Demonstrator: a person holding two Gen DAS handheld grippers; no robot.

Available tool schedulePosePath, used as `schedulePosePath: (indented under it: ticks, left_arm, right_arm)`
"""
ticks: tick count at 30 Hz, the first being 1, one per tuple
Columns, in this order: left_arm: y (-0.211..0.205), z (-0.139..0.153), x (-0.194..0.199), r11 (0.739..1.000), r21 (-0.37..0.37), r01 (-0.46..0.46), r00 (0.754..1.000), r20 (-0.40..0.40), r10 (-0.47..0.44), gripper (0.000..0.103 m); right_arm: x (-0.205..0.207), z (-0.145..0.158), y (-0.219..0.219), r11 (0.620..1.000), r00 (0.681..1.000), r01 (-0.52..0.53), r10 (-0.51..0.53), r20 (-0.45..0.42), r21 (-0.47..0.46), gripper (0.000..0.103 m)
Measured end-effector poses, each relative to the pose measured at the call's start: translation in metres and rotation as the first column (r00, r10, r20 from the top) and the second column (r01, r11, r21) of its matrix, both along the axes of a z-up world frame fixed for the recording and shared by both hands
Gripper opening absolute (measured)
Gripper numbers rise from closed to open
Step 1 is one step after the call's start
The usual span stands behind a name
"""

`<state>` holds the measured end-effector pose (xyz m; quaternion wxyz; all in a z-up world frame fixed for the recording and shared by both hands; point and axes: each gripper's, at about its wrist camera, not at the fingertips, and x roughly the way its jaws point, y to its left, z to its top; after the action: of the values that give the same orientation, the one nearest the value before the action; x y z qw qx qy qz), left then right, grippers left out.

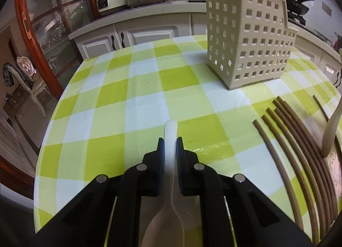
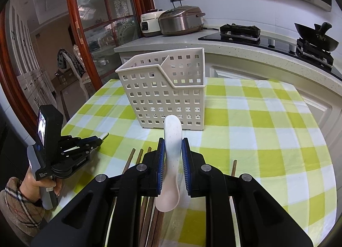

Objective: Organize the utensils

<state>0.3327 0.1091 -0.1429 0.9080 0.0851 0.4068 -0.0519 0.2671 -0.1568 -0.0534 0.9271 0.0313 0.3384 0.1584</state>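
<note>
Counter (image 2: 267, 118) under green-check cloth carries a perforated caddy (image 2: 164, 93), upright and apparently empty as far as its holes show, so nothing looks sorted yet. Brown chopsticks (image 1: 299, 150) lie loose beside it, untouched. Left claw (image 1: 170, 143) is clamped on a white spoon (image 1: 170, 135) low over the cloth; right claw (image 2: 172, 148) is clamped on a second white spoon (image 2: 172, 140), lifted, facing the caddy.

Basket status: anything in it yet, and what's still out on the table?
Done: nothing visible; the perforated basket looks empty through its holes, though its inside is not fully seen. In hand: the left gripper is shut on a white spoon and the right gripper is shut on a second white spoon. Left: both spoons and the brown chopsticks on the checked tablecloth.
</note>
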Motion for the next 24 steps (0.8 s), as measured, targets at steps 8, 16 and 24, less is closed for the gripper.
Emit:
schedulePosePath:
  ticks: [8,16,24]
  left_arm:
    - [-0.013,0.031,-0.031,0.998,-0.068,0.002,0.993,0.119,0.006,0.011]
    - [-0.033,0.065,-0.057,0.995,-0.095,0.043,0.975,0.223,-0.020,0.000]
    - [-0.040,0.056,-0.051,0.993,-0.096,0.062,0.986,0.162,-0.046,0.000]
  right_arm:
    - [-0.009,0.006,-0.006,1.000,1.000,0.003,-0.004,0.021,0.008,0.018]
    - [-0.019,0.016,-0.009,1.000,0.999,0.003,-0.003,0.050,0.011,0.018]
    - [-0.025,0.018,-0.015,1.000,0.998,0.014,-0.015,0.059,0.011,0.018]
